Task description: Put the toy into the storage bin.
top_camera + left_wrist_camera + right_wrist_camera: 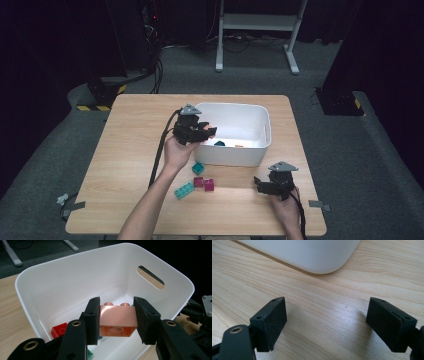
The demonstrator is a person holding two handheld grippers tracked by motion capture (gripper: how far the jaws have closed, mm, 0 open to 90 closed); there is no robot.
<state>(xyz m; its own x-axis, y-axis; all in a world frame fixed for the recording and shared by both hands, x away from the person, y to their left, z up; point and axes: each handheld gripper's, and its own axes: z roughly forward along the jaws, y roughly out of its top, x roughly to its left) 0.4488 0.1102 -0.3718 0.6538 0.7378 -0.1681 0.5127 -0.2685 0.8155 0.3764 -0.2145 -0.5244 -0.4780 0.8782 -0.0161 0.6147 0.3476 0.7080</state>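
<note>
My left gripper (206,132) hangs over the near left corner of the white bin (265,131), shut on a peach two-stud brick (117,319) held above the bin's inside (62,287). A red brick (59,330) and a teal brick (219,143) lie on the bin floor, with a small orange piece (239,146) beside them. My right gripper (261,186) rests low over the table near its front right, open, with bare wood between its pads (270,322); the bin's corner (322,257) is just ahead of it.
On the table in front of the bin lie a small teal brick (198,168), a long teal brick (184,190) and two magenta bricks (204,183). The wooden table (130,130) has free room on its left half. A white desk frame (255,22) stands beyond.
</note>
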